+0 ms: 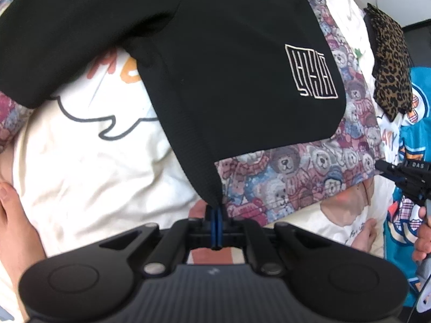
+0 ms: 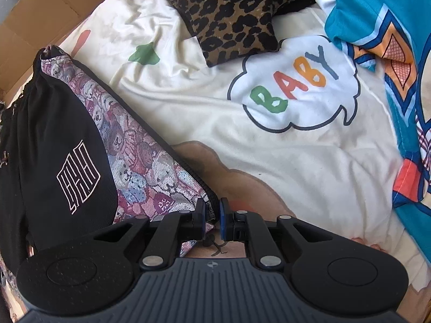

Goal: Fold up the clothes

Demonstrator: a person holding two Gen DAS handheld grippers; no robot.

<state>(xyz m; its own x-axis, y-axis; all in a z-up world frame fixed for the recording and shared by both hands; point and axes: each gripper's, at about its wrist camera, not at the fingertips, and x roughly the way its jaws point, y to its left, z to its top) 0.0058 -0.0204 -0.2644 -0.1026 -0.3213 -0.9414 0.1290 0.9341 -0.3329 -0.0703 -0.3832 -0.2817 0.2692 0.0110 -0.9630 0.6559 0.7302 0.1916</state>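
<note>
Black shorts (image 1: 229,80), marked with a white outlined logo (image 1: 311,72), are lying across a teddy-bear-print garment (image 1: 296,177) on the bed, and one of their corners is being drawn toward the left tongs (image 1: 216,215), whose blue pads are pressing together on that black hem. Judging by the taut line of cloth running up from the pinch, the corner is being held so the fabric can be lifted and carried over in a fold. Right tongs (image 2: 212,220) are sitting slightly parted at the dark-edged corner of the bear-print piece (image 2: 150,167); the corner is lying between the pads, but whether they are actually gripping it I cannot tell. Holding two corners this way would likely be keeping both layers aligned. Beneath everything, a cream bedsheet (image 2: 188,94) printed with a "BABY" speech bubble (image 2: 296,83) is spreading out, with a leopard-print cloth (image 2: 231,13) and a teal patterned blanket (image 2: 377,27) lying farther off.
</note>
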